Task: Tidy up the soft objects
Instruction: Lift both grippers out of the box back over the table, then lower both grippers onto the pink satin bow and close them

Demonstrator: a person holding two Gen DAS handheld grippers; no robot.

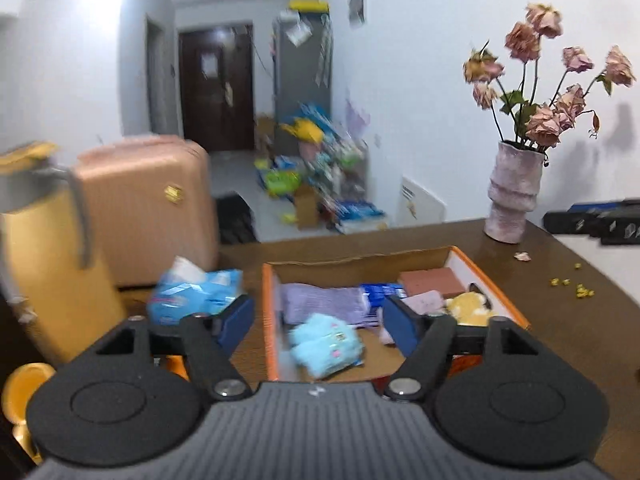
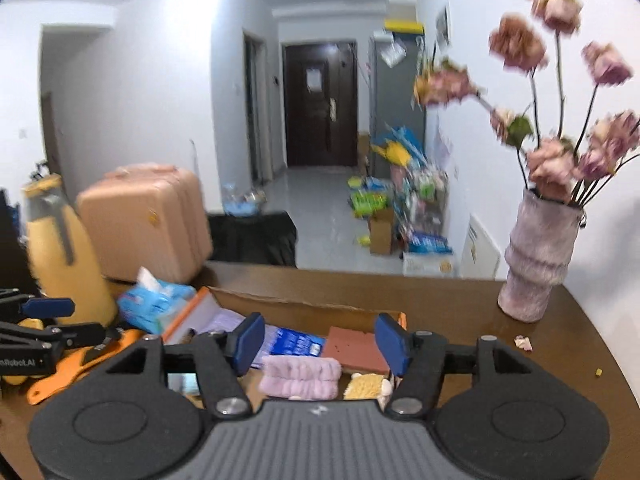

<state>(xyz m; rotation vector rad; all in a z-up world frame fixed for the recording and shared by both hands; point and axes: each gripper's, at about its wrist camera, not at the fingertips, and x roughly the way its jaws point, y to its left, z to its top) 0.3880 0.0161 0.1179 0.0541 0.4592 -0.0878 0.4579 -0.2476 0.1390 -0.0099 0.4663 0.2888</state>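
Left wrist: left hand-held gripper [image 1: 318, 314] wide apart, empty, above box [image 1: 276, 280].

Hallway clutter [image 1: 320, 168] smeared by blur, yellow jug [image 1: 44, 264] cut off at left, flowers [image 2: 560, 92] blurred, perhaps roses

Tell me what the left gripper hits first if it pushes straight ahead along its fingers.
Probably the light blue plush towel lying in the orange-rimmed box; it sits between the open left gripper fingers' line. Depth is blurred, so that's uncertain.

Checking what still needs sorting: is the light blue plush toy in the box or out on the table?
In the box. The light blue plush toy lies on the cardboard floor inside the orange-rimmed box, near its front left corner.
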